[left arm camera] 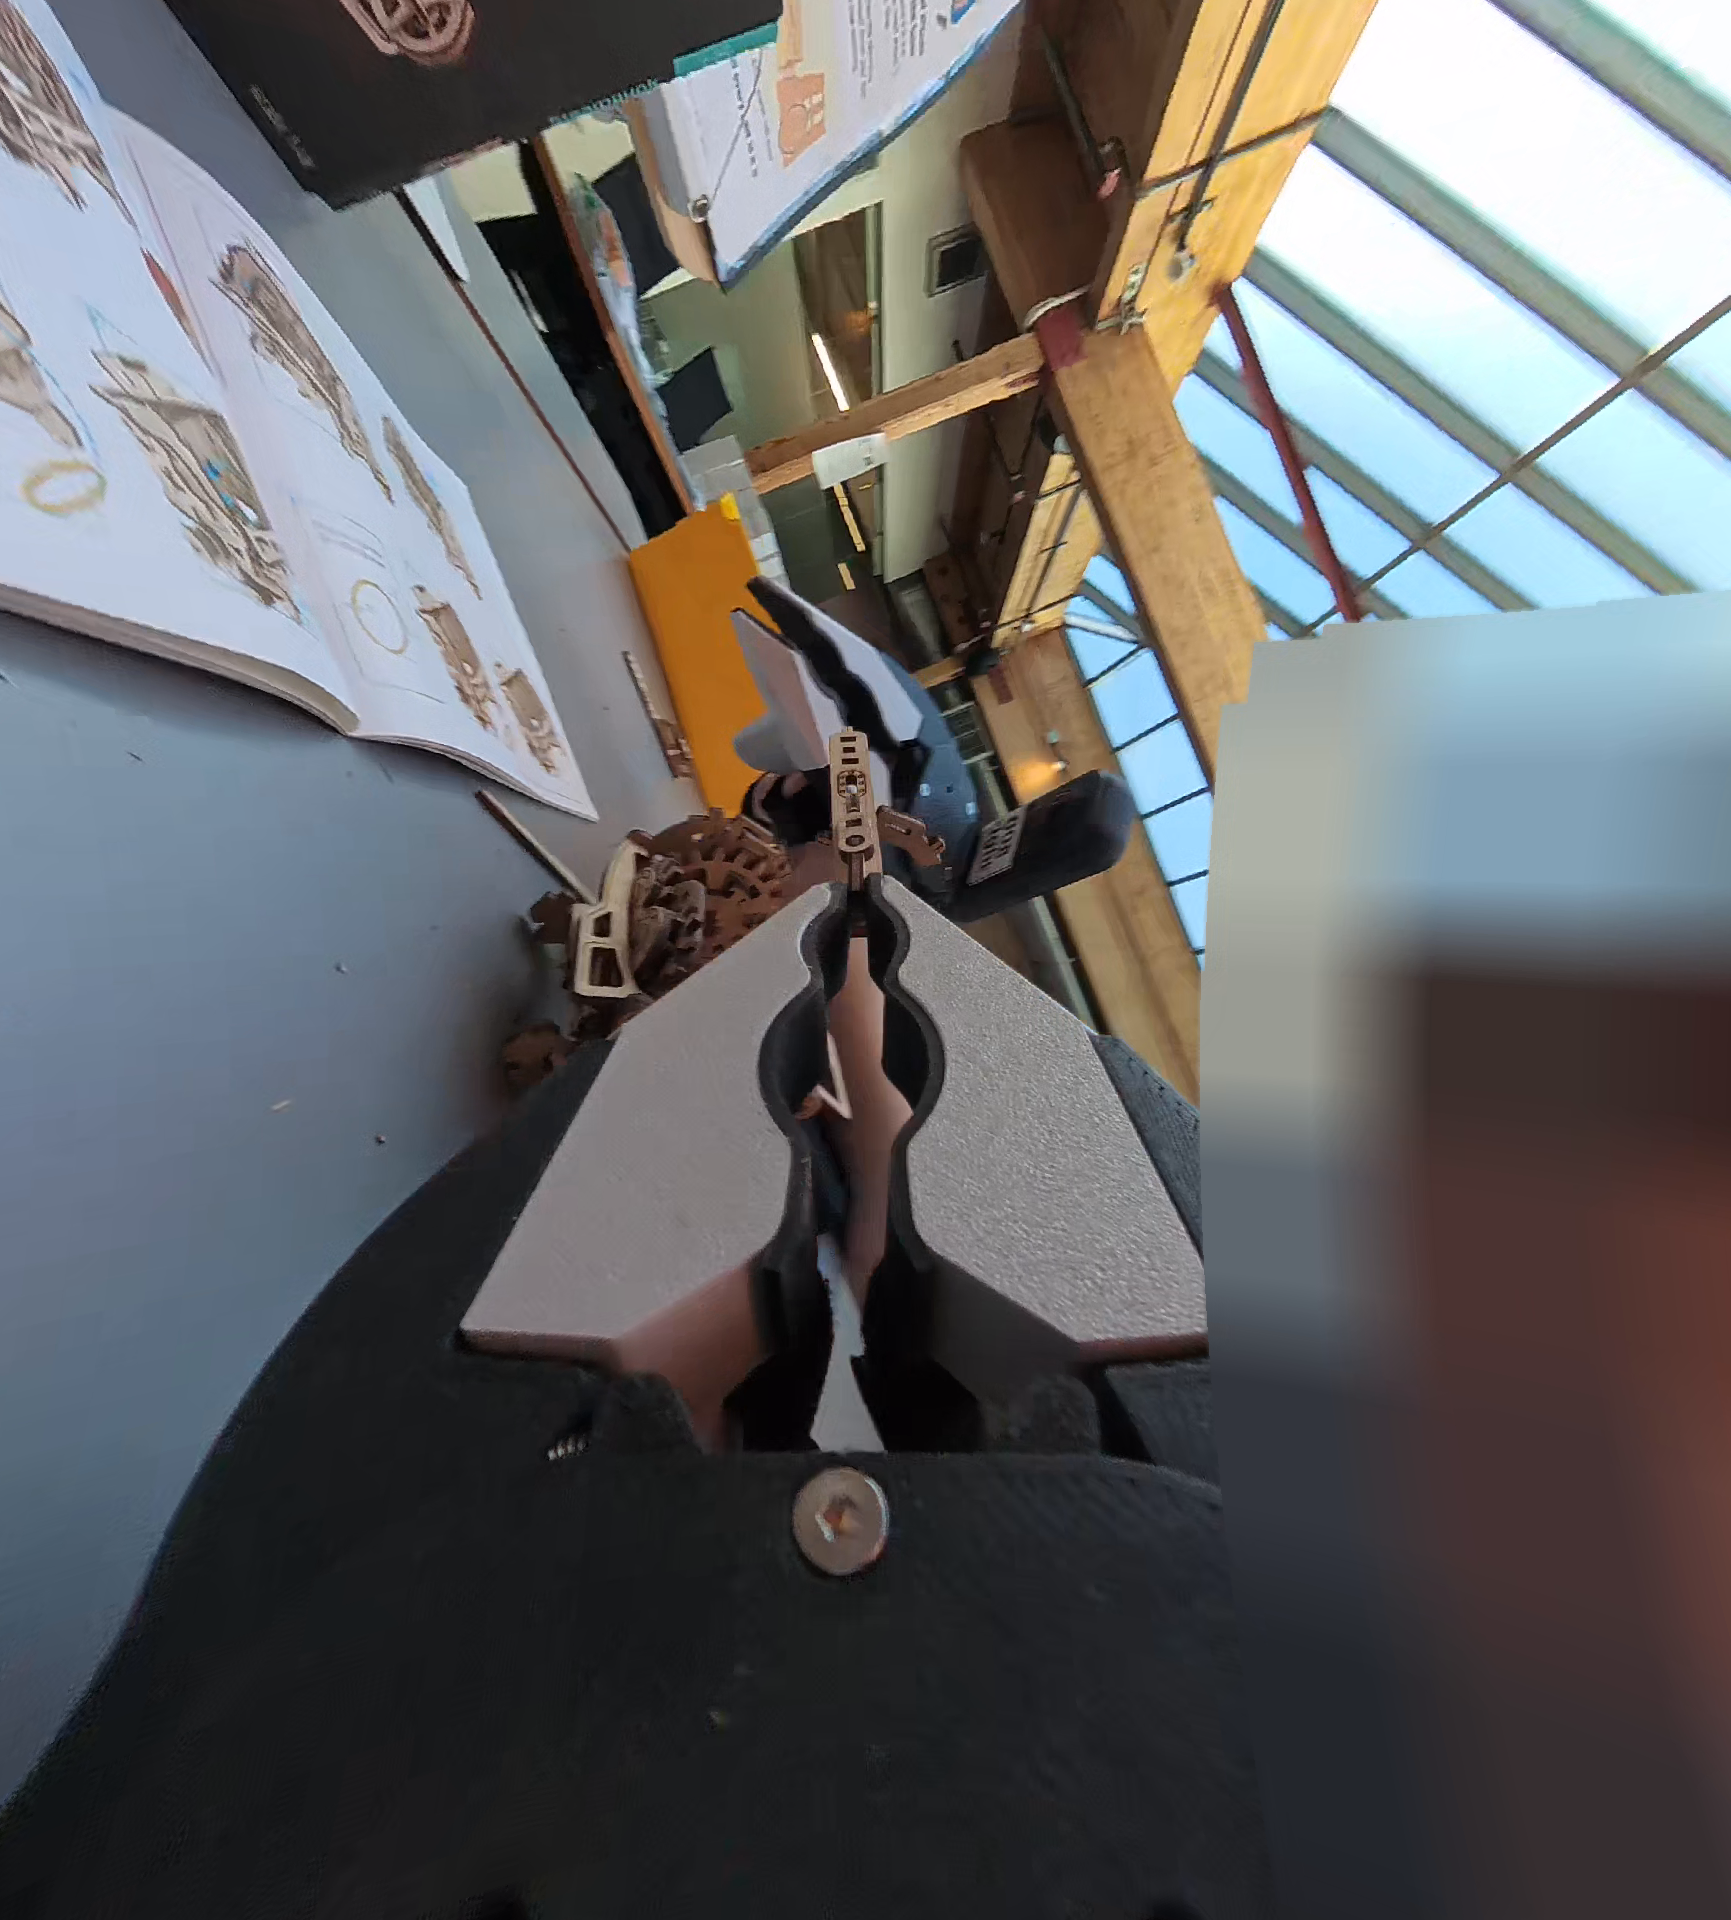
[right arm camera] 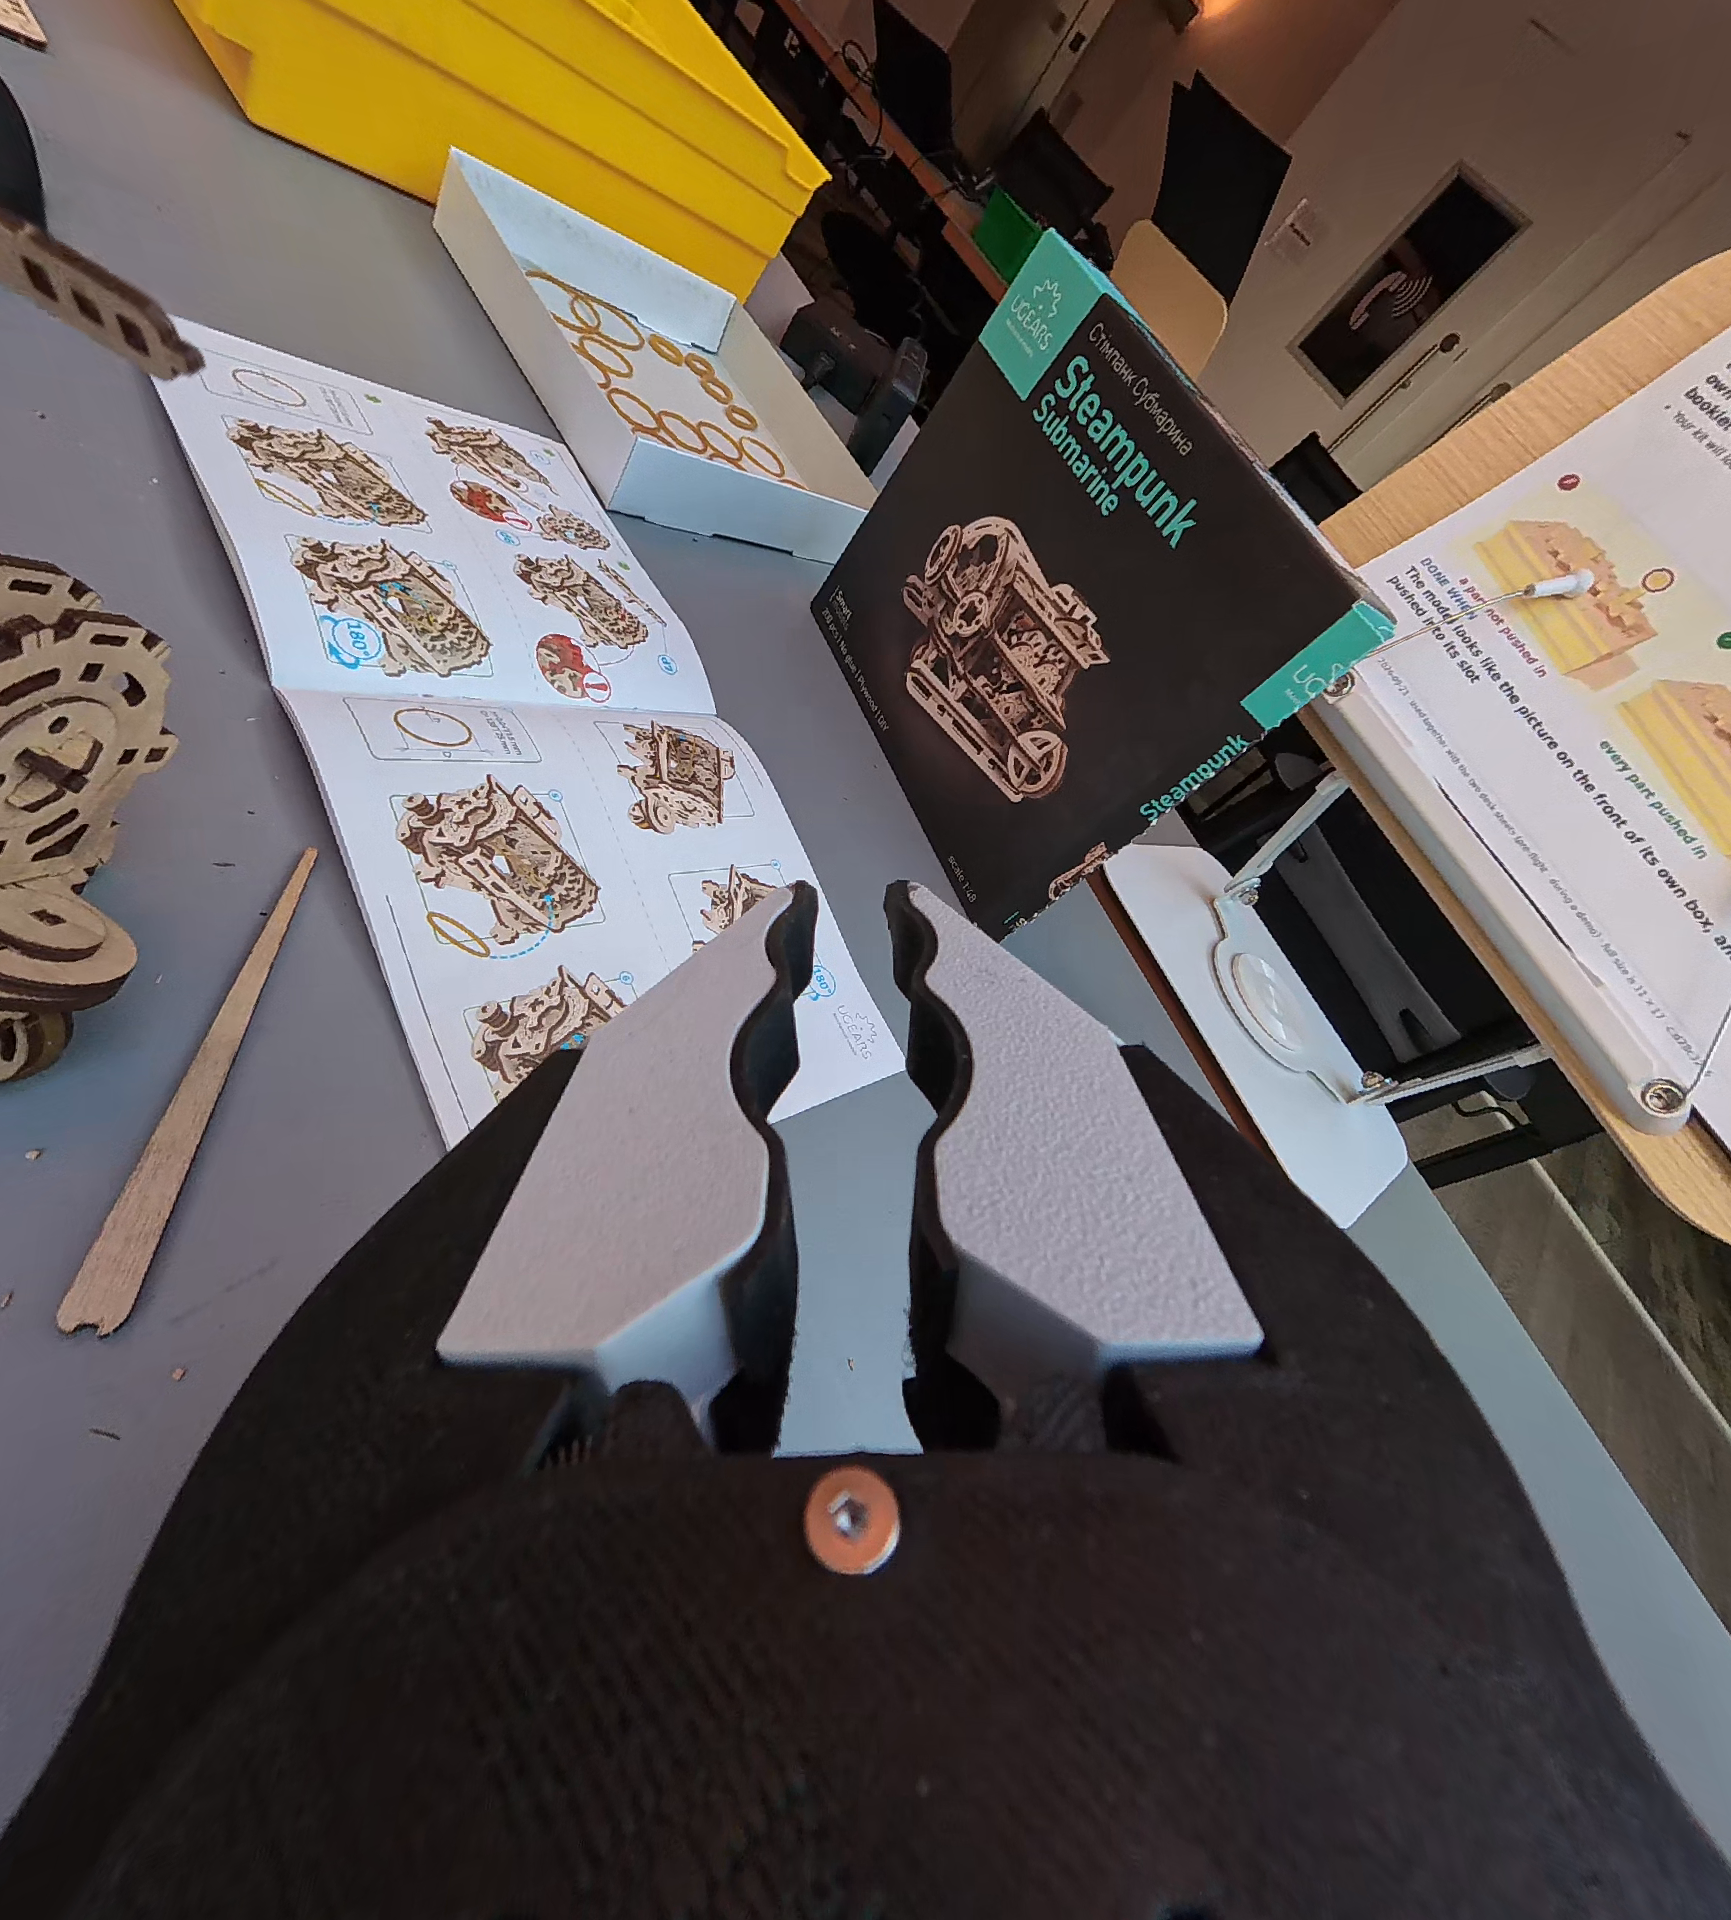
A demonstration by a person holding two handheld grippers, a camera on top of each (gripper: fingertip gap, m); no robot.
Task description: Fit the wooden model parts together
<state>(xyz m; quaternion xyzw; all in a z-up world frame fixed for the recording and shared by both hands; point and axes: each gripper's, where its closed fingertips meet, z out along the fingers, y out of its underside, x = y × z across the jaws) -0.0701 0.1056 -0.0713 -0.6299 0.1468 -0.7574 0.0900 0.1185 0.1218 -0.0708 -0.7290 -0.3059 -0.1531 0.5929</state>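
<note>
Currently, left gripper [left arm camera: 856, 883] pinching a slotted wooden strip [left arm camera: 850, 795] at its tips, raised just above the model [right arm camera: 4, 790], right gripper [right arm camera: 850, 904] spread and empty over the booklet [right arm camera: 445, 582] beside the model, wooden stick [right arm camera: 186, 1101] between model and booklet.

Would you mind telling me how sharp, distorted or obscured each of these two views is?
Left wrist view: rolled sideways, bright skylight, a large blur patch on the right; the wooden strip in the left hand-held gripper is sharp. Right wrist view: evenly lit, wide-angle stretch at edges; booklet crisp.
</note>
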